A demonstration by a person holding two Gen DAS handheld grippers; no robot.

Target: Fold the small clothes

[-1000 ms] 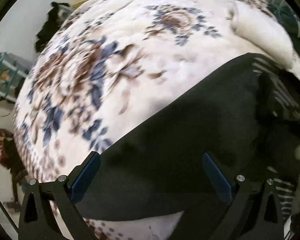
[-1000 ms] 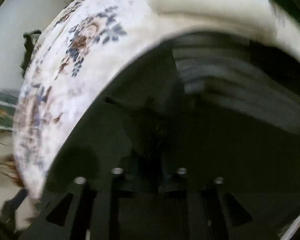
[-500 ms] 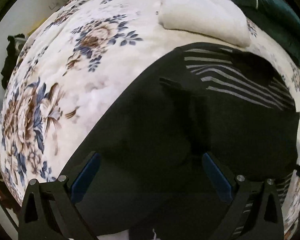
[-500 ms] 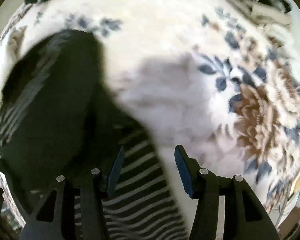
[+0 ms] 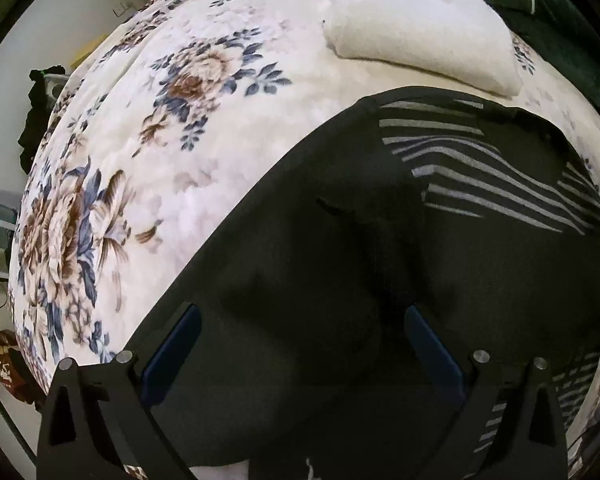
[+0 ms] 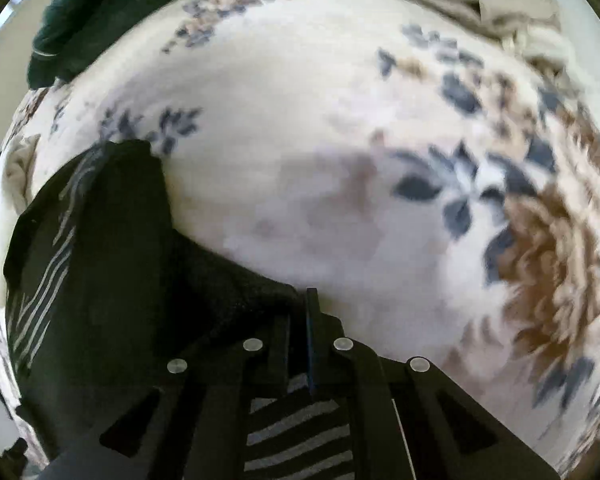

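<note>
Here the black striped garment [image 5: 380, 240], soft & limp on the bed [image 5: 180, 140], is best gripped at edges; right claw [image 6: 306, 320] is clenched on its edge, having just closed; left claw [image 5: 300, 360] is released above it.

The right gripper [image 6: 306, 320] swung off the middle of the black striped garment [image 6: 100, 260] to its edge beside the floral blanket [image 6: 340, 140], and its fingers, apart half a second ago, closed on that edge (cloth pinched between them). The left view slid toward the garment's striped part.
</note>
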